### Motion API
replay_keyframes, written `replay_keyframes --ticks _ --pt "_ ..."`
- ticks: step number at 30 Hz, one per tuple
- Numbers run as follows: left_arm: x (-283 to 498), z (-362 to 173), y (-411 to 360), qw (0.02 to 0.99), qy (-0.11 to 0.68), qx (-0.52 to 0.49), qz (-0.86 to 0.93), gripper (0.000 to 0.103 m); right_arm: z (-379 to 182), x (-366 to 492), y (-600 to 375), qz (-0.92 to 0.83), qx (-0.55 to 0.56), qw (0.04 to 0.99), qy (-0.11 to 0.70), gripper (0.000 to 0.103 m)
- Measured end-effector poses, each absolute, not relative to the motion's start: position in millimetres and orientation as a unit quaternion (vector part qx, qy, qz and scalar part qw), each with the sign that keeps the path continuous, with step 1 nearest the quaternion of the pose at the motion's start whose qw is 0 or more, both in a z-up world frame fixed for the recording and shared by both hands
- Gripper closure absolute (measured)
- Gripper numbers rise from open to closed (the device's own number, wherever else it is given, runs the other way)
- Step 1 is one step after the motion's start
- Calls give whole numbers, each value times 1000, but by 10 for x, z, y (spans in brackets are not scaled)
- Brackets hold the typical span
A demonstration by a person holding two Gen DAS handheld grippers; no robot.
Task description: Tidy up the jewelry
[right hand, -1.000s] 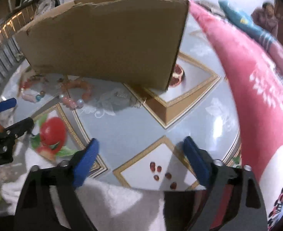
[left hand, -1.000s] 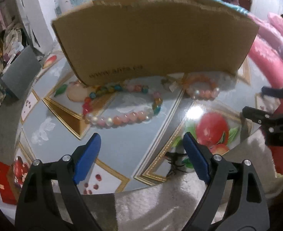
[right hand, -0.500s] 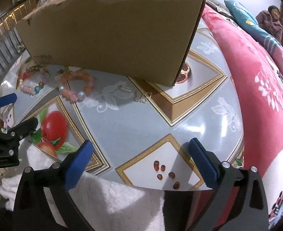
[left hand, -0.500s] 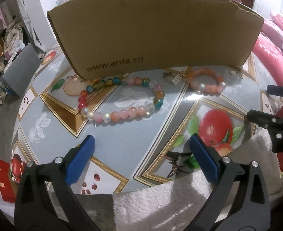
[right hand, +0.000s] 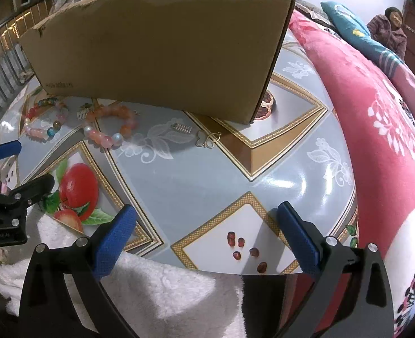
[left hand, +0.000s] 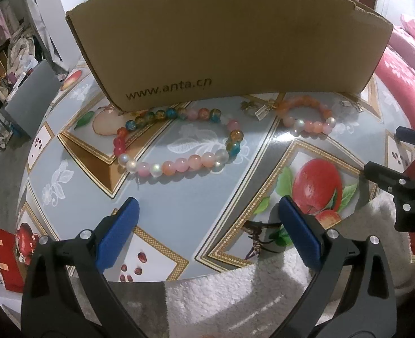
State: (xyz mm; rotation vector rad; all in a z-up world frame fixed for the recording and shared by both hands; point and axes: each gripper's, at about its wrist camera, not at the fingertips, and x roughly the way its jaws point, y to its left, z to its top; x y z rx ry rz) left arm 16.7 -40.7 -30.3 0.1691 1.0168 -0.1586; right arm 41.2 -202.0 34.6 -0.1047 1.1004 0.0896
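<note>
Lying on the patterned worktop (left hand: 196, 197), just in front of the cardboard box (left hand: 224, 42), the large multicoloured bead bracelet (left hand: 179, 143) is seen in a loose loop, its far beads touching or nearly touching the box's lower edge. To its right, apart from it, the smaller orange and pink bead bracelet (left hand: 306, 115) is laid flat, with a small metal charm (left hand: 259, 109) just beside its left end. In the right wrist view a ribbed silver clasp (right hand: 181, 127) and a gold butterfly-shaped piece (right hand: 207, 139) are found side by side on the worktop, near the box's right corner. The left hand-held gripper (left hand: 207, 225) is held above the near edge of the worktop with its blue pads spread wide and nothing between them. The right hand-held gripper (right hand: 207, 231) is likewise spread apart, empty, over the part of the worktop printed with pomegranate seeds. A white fleecy cloth (right hand: 162, 290) is seen beneath both tools at the worktop's near edge, and a red floral blanket (right hand: 376, 129) lies along the right side.
</note>
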Motion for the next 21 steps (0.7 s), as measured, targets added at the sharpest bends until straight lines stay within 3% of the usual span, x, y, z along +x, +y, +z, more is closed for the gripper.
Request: replay_keyframes --ticks 10,13,21 --pt "40 -169 -287 884 452 68 -103 8 438 347 -2086 69 -26 862 502 7" --pt "-21 -8 -169 899 420 54 -111 10 593 309 -2066 102 0 874 475 12" --pt "123 206 170 913 395 16 -102 43 826 401 -1780 235 91 862 441 37"
